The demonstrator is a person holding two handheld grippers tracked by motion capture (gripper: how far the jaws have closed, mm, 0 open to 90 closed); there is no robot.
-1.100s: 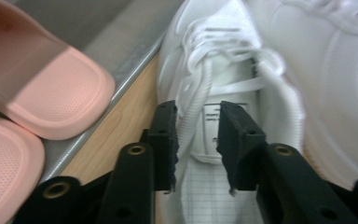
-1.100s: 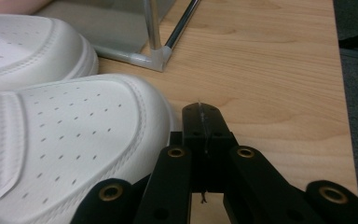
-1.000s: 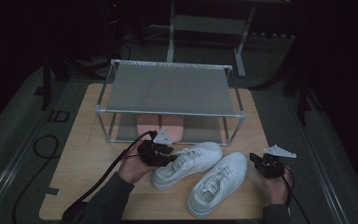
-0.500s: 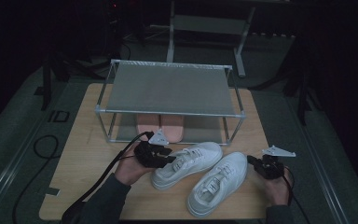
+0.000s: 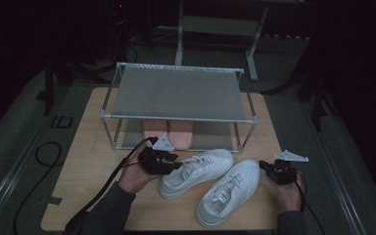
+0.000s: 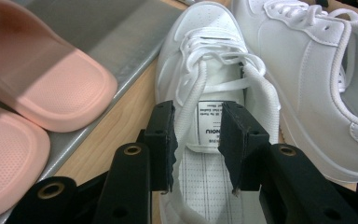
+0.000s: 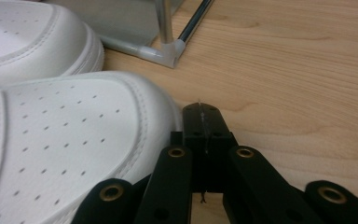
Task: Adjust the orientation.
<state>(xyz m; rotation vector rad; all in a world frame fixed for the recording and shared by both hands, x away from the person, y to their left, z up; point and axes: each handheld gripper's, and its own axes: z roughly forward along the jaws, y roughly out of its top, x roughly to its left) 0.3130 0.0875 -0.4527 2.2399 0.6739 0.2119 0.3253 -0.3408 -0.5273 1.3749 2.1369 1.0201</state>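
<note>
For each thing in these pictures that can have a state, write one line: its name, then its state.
Left tool: partly open, one jaw inside the shoe's opening, one outside its collar.
Right tool: shut, holding nothing, beside the right sneaker's toe.
Left sneaker: upright on the table, laced.
Right sneaker: upright on the table, laced.
Pink slippers: side by side on the rack's lower shelf.
Rack: standing, top shelf bare.

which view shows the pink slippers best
The left gripper view: the pink slippers sit close and bright on the rack's lower shelf, toe ends clear. The high view shows them small and dim under the rack's top shelf.
</note>
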